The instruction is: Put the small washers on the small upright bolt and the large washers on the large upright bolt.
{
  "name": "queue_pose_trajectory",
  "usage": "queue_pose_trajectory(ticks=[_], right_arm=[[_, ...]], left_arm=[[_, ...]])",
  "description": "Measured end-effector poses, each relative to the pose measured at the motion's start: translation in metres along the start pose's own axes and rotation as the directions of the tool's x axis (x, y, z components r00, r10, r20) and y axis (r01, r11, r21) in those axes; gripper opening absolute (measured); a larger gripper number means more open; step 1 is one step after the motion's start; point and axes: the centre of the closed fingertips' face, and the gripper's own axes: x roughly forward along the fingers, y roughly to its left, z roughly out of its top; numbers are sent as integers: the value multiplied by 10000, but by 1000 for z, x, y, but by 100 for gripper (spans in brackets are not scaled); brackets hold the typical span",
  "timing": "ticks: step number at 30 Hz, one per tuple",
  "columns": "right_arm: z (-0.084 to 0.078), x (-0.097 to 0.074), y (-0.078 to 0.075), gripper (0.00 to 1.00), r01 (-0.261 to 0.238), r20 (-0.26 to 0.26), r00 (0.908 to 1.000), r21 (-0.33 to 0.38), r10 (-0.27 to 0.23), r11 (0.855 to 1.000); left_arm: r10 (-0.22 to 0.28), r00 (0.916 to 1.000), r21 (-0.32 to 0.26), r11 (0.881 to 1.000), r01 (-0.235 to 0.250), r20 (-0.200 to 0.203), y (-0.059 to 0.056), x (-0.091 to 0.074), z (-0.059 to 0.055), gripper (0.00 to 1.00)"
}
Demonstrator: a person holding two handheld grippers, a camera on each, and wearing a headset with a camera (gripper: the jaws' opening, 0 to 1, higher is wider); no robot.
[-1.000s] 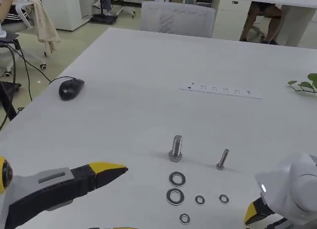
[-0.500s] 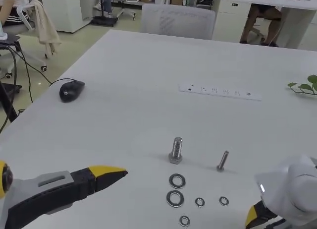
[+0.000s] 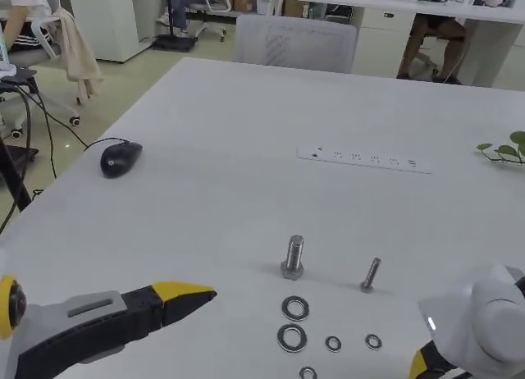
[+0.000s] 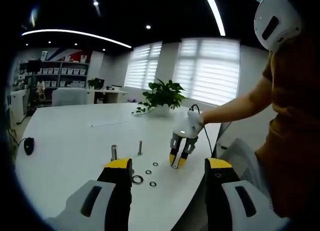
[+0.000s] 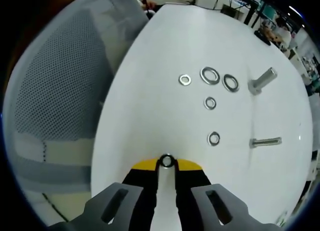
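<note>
The large bolt and the small bolt stand upright mid-table. In front of them lie two large washers and three small washers. My right gripper is shut on a small washer near the table's front edge, short of the loose small washers and the small bolt. Its yellow tip shows at the head view's bottom right. My left gripper is open and holds nothing, left of the washers, with one yellow fingertip in the head view.
A white power strip lies behind the bolts and a black mouse at the left. A plant sits at the right edge. A grey mesh chair stands by the table's front edge, and another chair at the far side.
The head camera has tilted, so the table's things sit lower in the picture. Bolts and washers have not moved. Both grippers keep about the same places.
</note>
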Motion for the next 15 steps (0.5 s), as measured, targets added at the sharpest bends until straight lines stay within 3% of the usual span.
queue_pose_trajectory(ticks=[3,5,8,15], right_arm=[[-1,-1,-1,12,-67,115,9999,211,65,9998],[-4,-2,-2,12,-23,-118,9999,220,26,9998],[1,-8,-7,12,65,207,9998,461,-74,9989],[4,-21,-14,12,212,86,9997,491,-216,9986]], left_arm=[[-14,10000,8,10000,14,3,0,1,1,58],[-22,10000,29,10000,22,-38,0,1,1,58],[-25,10000,9,10000,25,-20,1,0,2,58],[-26,9999,30,10000,26,-104,2,1,0,58]])
